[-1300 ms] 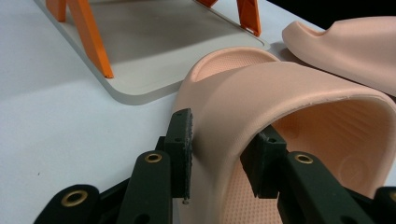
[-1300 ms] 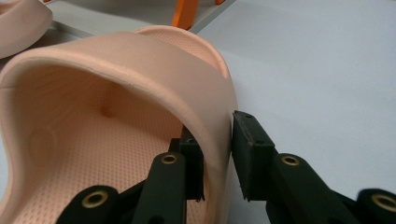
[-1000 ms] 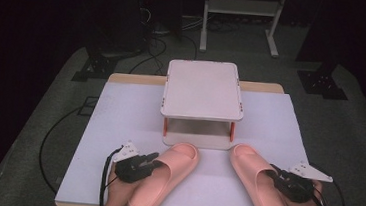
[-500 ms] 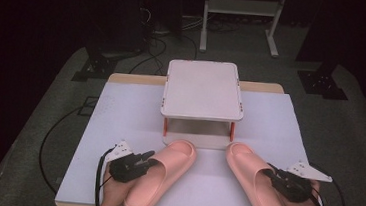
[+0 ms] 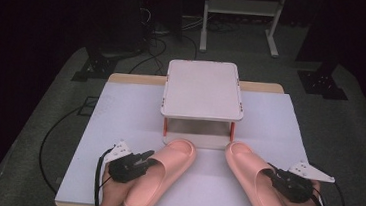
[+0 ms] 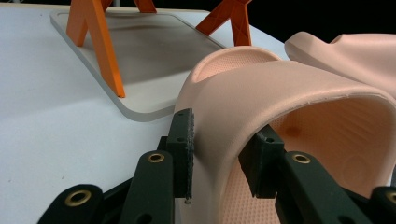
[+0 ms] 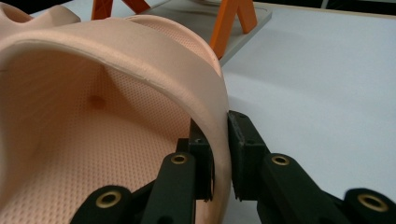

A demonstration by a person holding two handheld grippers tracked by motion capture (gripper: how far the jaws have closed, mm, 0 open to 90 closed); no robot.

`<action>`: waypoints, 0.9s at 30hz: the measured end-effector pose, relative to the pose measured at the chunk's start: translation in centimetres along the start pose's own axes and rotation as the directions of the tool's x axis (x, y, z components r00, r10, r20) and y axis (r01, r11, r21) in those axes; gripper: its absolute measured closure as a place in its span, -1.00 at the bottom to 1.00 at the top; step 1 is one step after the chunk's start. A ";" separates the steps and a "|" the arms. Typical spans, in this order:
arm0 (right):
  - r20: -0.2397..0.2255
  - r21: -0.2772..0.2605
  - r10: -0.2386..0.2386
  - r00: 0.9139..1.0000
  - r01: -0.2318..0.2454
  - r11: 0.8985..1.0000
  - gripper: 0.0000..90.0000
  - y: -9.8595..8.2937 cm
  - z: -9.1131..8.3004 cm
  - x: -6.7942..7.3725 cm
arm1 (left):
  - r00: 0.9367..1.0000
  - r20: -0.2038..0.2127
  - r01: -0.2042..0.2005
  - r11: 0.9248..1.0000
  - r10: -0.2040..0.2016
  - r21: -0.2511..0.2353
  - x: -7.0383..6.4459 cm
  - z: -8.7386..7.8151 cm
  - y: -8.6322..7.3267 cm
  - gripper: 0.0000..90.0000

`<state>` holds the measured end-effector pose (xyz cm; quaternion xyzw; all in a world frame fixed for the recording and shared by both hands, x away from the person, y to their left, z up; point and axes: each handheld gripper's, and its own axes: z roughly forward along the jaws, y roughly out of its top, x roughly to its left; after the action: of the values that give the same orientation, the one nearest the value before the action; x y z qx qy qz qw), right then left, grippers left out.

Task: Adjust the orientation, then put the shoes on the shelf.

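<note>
While I look down from the high view, my left tool (image 5: 140, 163) sits at the near left of the counter (image 5: 120, 112), a hand under it and its cable looping off the front edge. In the left gripper view that left tool (image 6: 217, 149) has its jaws clamped on the side wall of the left slipper (image 6: 280, 93)'s strap, one pad outside and one inside the opening, so it is gripping the shoe. From above, the left slipper (image 5: 162, 179) lies flat on the white cover, its toe pointing away and to the right, close to the front edge of the small rack (image 5: 203, 89). That rack stands in the middle of the counter, a pale top plate on orange legs (image 6: 100, 46) over a grey base plate (image 6: 144, 60); the slipper's toe is just beside the base plate, and whether they touch I cannot tell. Moving right, the right slipper (image 5: 256, 185) lies flat too, toe pointing away and to the left, near the rack's front right corner, so the two toes angle toward each other with a gap of bare cover between them. At the far right, my right tool (image 5: 277, 179) comes in from the near right corner with its grey plate on top. In the right gripper view the right tool (image 7: 220, 154) pinches the edge of the right slipper (image 7: 116, 93)'s strap, jaws closed tight on it.
</note>
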<state>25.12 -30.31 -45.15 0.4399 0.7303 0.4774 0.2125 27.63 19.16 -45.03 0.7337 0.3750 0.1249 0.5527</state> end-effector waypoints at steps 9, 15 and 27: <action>-0.010 -0.021 0.000 1.000 0.000 1.000 0.77 0.4 -0.4 0.3 | 1.000 0.016 -0.005 1.000 0.005 -0.005 -0.3 -0.1 0.3 0.49; -0.013 -0.043 0.007 1.000 -0.008 0.999 0.77 0.7 -0.9 0.2 | 0.999 0.034 -0.009 1.000 0.009 -0.013 -0.6 -0.4 0.7 0.51; -0.022 -0.066 -0.005 1.000 0.004 0.998 0.77 1.7 -1.9 0.9 | 0.995 0.100 -0.016 0.999 0.019 -0.028 -1.4 -1.1 2.6 0.53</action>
<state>24.04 -30.28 -42.66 0.4255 0.7175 0.5058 0.2199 27.08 18.66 -41.99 0.7349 0.3385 0.0979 0.5795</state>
